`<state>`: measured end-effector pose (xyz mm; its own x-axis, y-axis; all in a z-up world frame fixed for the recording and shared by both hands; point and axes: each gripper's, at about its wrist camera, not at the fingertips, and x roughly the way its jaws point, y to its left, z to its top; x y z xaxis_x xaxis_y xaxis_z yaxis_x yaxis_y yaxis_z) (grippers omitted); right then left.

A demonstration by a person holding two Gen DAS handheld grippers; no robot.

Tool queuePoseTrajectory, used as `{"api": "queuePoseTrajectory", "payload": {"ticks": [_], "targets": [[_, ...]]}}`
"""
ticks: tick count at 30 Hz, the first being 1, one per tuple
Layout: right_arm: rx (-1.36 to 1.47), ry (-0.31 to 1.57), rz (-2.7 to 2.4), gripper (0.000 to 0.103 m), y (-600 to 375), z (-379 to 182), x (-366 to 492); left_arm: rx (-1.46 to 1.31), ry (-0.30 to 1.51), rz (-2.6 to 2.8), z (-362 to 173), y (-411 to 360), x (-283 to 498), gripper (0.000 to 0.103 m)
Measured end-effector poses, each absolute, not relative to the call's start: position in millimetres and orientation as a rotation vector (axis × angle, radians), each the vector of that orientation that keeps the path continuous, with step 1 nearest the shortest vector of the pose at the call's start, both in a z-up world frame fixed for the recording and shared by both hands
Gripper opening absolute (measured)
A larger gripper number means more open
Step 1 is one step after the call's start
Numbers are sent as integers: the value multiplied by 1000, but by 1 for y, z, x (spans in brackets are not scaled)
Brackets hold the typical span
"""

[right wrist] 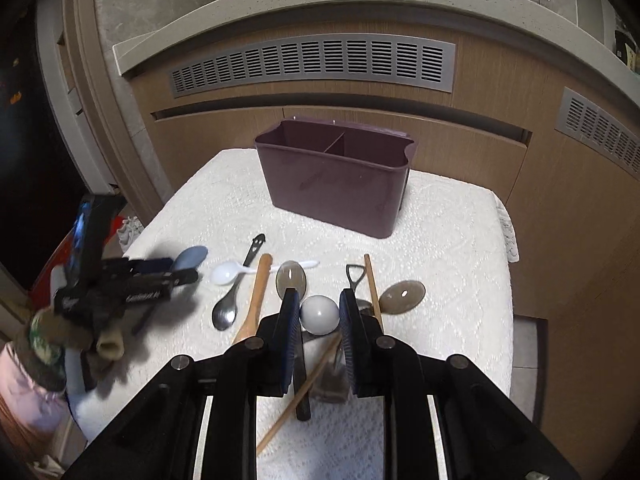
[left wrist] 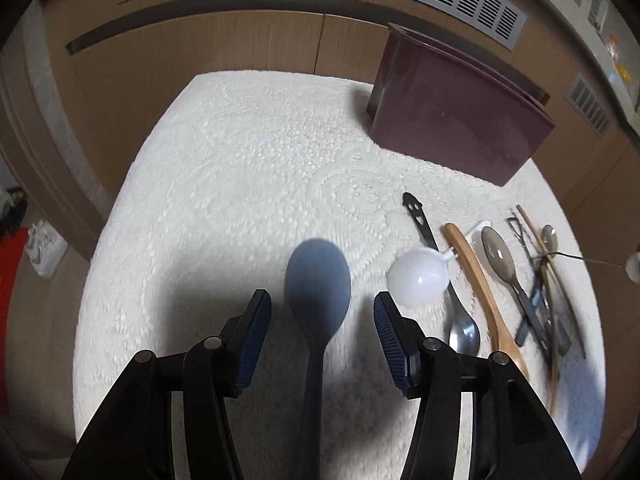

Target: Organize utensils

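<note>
Below, the left gripper (left wrist: 322,312) stands open astride a blue-grey spoon (left wrist: 318,280) lying on the white cloth (left wrist: 240,160), pads clear. Meanwhile the right gripper (right wrist: 319,312) is narrowed around a white ball-ended utensil (right wrist: 319,314); whether its pads press on it is unclear.

Light: dim, from overhead; cloth (left wrist: 248,168) brightest.
Shadows: soft, dark beneath near fingers.
Blur: left gripper (right wrist: 182,274) smeared in right view.
Edges: fisheye curvature, black corners.

Home kitchen, wood-grain cabinet fronts (right wrist: 400,136) with vent grilles (right wrist: 312,64), stone counter edge (right wrist: 320,4), cloth-covered table (left wrist: 248,168)
</note>
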<state>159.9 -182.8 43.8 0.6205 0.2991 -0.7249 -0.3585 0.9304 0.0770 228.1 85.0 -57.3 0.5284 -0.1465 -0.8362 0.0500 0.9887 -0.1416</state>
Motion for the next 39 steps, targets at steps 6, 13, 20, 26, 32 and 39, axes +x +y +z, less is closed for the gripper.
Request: {"api": "queuePoseTrajectory", "payload": {"ticks": [6, 13, 20, 26, 32, 39], "targets": [[-68, 802, 370, 19, -193, 46, 158, -49, 999, -116, -54, 77, 232, 35], [-46, 756, 380, 19, -198, 63, 153, -106, 766, -200, 12, 66, 173, 35], [-13, 716, 401, 18, -200, 86, 143, -94, 633, -231, 61, 47, 154, 33], [10, 695, 407, 18, -207, 103, 139, -101, 592, -257, 80, 36, 152, 22], [20, 703, 400, 18, -213, 103, 139, -91, 621, -256, 76, 36, 155, 22], [13, 740, 383, 11, -214, 87, 144, -126, 808, -212, 27, 43, 176, 43]]}}
